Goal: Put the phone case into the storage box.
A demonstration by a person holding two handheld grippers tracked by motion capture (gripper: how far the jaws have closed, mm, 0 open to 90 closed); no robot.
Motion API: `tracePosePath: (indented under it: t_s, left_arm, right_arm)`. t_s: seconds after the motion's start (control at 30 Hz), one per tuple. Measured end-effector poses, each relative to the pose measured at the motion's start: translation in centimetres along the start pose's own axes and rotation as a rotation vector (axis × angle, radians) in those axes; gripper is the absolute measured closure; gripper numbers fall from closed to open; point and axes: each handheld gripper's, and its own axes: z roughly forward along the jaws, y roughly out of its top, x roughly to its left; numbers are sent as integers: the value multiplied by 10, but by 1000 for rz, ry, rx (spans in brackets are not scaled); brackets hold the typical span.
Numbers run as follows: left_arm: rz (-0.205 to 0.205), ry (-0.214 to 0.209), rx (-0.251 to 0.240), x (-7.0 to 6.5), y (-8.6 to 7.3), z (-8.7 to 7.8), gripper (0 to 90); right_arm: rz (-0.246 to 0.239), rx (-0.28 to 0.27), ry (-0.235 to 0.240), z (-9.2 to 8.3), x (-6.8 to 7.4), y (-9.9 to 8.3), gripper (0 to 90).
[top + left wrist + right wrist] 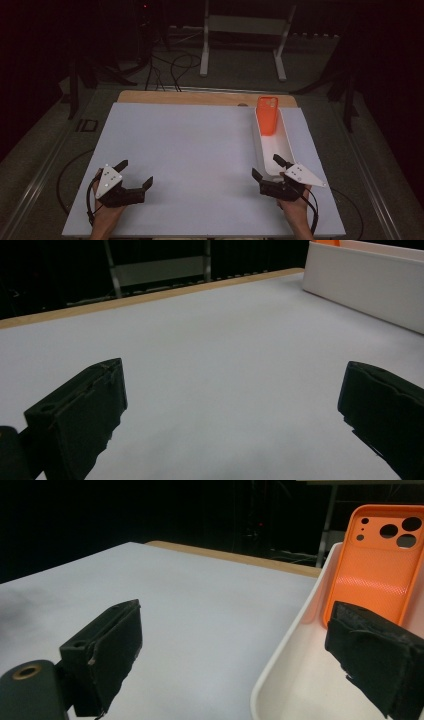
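An orange phone case leans upright against the far end of a long white tray at the table's right side. My right gripper is open at the tray's near end, one jaw over the tray and the other over the table to its left. My left gripper rests open low over the white tabletop at the near left, with nothing between its jaws. The tray's side wall shows far off in the left gripper view.
A wooden strip runs along the table's far edge. Beyond it stand a white metal frame and dark stands, with cables on the floor. A hand holds each gripper at the near edge.
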Motion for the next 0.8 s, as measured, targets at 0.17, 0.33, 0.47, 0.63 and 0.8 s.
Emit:
tracePosePath:
  t_s: [0.17,0.33,0.47,0.63,0.8]
  left_arm:
    - [-7,1,-5,1,0,0,3]
    - [-16,3,-9,2,0,0,3]
    - [-15,4,-6,2,0,0,3]
    - [-10,3,-4,2,0,0,3]
    - [-14,8,0,3,0,1,3]
  right_arm:
    - [-7,6,3,-4,0,-8,83]
    - [-18,14,1,-4,0,-12,83]
    - [-16,16,2,-4,0,-13,83]
    - [-9,14,1,-5,-1,-13,83]
    - [-19,13,4,-3,0,-14,83]
